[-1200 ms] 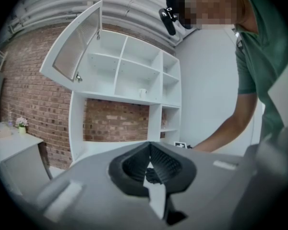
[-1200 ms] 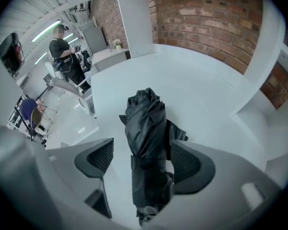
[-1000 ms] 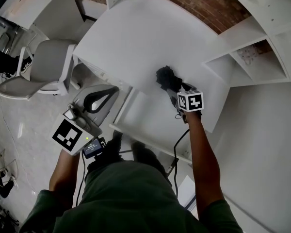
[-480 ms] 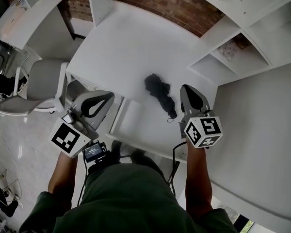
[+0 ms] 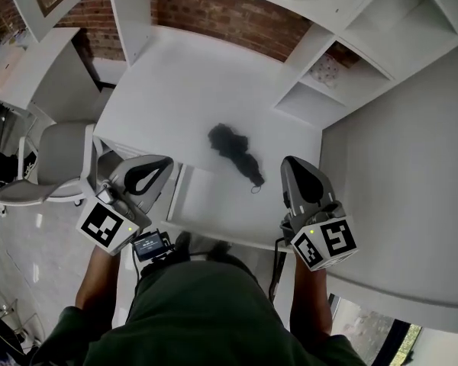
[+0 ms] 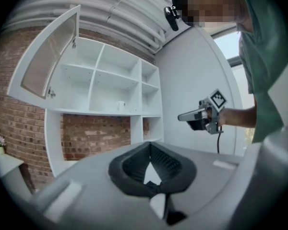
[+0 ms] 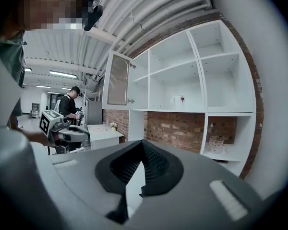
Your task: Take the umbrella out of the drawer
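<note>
Firstly, far left: a grey chair (image 5: 61, 162), standing on the floor beside the desk.

Next, my left gripper (image 5: 165, 163), over the desk's front left corner. Its jaws are closed together with nothing between them, and its marker cube (image 5: 107, 226) faces up.

Then the drawer (image 5: 206, 204), pulled open under the desk's front edge, white inside.

Then the black umbrella (image 5: 233, 149), folded and out of the drawer. It lies on the white desk (image 5: 175, 90) just beyond the drawer, its loop end nearest the drawer. It sits between my two grippers and touches neither.

Then my right gripper (image 5: 291, 166), near the desk's right front corner. Its jaws are pressed together and hold nothing, with its marker cube (image 5: 325, 242) behind them.

Last, far right: a white shelf unit (image 5: 351, 44) against the brick wall (image 5: 214, 10).
</note>
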A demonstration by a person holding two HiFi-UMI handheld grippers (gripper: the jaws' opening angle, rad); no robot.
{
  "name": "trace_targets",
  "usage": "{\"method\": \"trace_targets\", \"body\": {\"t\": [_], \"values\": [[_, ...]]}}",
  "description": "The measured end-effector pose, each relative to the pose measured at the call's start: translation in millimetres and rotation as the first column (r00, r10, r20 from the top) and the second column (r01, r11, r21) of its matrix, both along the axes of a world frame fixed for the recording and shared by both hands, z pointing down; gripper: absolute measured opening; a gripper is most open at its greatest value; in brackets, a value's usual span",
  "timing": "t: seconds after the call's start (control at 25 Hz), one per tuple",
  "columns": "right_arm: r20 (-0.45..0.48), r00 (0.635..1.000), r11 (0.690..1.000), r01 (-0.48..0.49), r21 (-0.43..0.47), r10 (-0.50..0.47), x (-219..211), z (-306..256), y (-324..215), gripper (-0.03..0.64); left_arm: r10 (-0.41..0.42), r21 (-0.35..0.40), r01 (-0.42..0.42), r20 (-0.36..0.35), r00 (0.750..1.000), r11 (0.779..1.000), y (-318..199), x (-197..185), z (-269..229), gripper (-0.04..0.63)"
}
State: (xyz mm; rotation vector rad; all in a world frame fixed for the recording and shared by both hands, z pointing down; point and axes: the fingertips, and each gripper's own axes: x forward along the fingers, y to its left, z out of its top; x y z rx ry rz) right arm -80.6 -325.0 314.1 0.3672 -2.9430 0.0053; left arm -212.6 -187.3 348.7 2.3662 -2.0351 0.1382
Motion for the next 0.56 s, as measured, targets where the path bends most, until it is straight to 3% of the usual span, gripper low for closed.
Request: {"method": "trace_targets", "body": {"t": [0.56], "values": [[0.011,0.993,0.993,-0.118,0.026,0.118,88.4,-22.5,30.4,0.005,0.104,0.003,-0.104,0.047,0.994,0.995,-0.1,55.6,-15.3,0.0]]}}
